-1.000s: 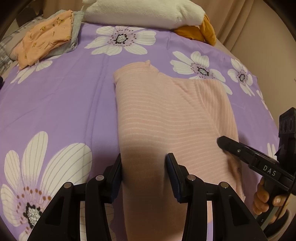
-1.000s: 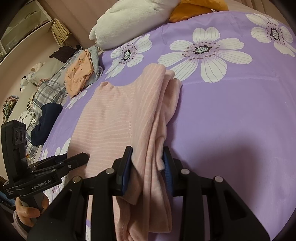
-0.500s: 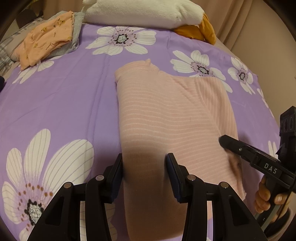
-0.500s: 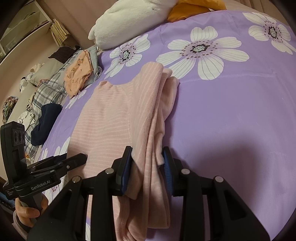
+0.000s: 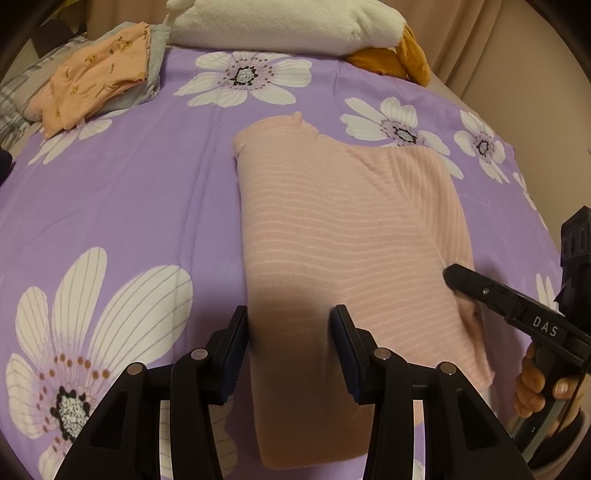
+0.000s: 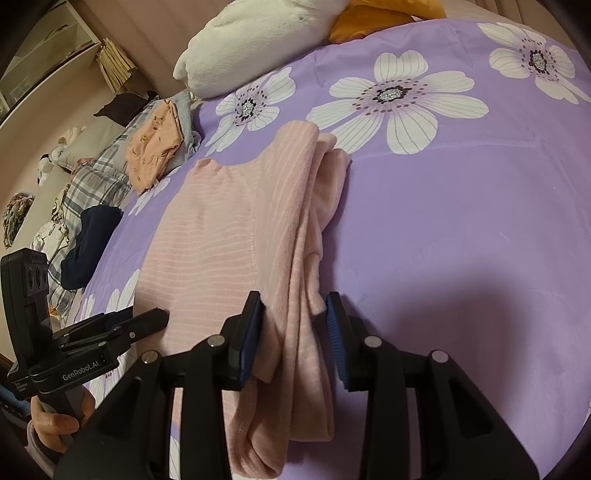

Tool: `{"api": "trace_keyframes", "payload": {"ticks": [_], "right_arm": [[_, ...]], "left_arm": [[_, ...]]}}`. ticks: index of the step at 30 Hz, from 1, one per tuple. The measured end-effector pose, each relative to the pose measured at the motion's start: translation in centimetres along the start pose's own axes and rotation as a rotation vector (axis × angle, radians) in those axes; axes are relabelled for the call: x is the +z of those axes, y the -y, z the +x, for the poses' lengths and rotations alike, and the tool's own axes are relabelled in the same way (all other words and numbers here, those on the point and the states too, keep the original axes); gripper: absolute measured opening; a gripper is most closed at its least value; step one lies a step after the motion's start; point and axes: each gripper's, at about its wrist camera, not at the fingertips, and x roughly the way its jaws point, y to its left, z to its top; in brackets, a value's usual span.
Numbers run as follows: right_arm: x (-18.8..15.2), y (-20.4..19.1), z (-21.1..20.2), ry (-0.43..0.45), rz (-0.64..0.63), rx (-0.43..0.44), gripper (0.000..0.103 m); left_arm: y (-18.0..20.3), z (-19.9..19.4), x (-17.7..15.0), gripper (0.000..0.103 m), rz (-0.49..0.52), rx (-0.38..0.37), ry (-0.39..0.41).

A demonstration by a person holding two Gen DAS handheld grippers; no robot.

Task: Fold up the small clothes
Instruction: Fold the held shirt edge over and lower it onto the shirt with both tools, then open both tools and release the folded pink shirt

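A pink striped garment (image 5: 332,229) lies folded lengthwise on the purple flowered bedspread (image 5: 129,192). My left gripper (image 5: 290,332) hovers low over its near left part. The jaws stand apart and the flat cloth passes between them without bunching. In the right wrist view the left gripper (image 6: 147,317) rests at the garment's (image 6: 221,240) left edge. My right gripper (image 6: 291,314) is shut on the bunched layers of the garment's right edge. Its finger (image 5: 465,280) also shows in the left wrist view.
A folded orange garment on grey cloth (image 5: 99,74) lies at the far left. A white plush pillow (image 5: 280,22) and an orange one (image 5: 399,62) sit at the head of the bed. Plaid bedding and dark clothes (image 6: 88,229) are piled beyond the left edge.
The left gripper has drifted very slightly over the cloth. The right gripper keeps the same hold on the garment's edge.
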Motion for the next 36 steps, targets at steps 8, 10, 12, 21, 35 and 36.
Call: {"api": "trace_keyframes", "payload": {"ticks": [8, 10, 12, 21, 35, 36], "right_arm": [[-0.6, -0.3, -1.0, -0.002, -0.017, -0.021, 0.038], [-0.8, -0.3, -1.4, 0.001, -0.023, -0.029, 0.038], [-0.9, -0.2, -2.1, 0.007, -0.037, -0.039, 0.039], [1.1, 0.6, -4.4, 0.093, -0.06, -0.146, 0.035], [6.8, -2.2, 2.6, 0.033, -0.127, -0.063, 0.021], [7.1, -1.7, 3.3, 0.019, -0.11, -0.077, 0.019]], "left_arm": [[-0.7, -0.8, -1.6, 0.052, -0.018, 0.012, -0.011], [-1.2, -1.1, -2.0, 0.052, -0.034, 0.001, -0.018], [-1.6, -1.4, -2.3, 0.052, -0.046, -0.003, -0.022], [-1.9, -3.5, -2.2, 0.052, -0.044, 0.012, 0.031], [1.9, -0.7, 0.9, 0.034, 0.078, -0.034, 0.049], [1.9, -0.5, 0.9, 0.034, 0.083, -0.031, 0.044]]}}
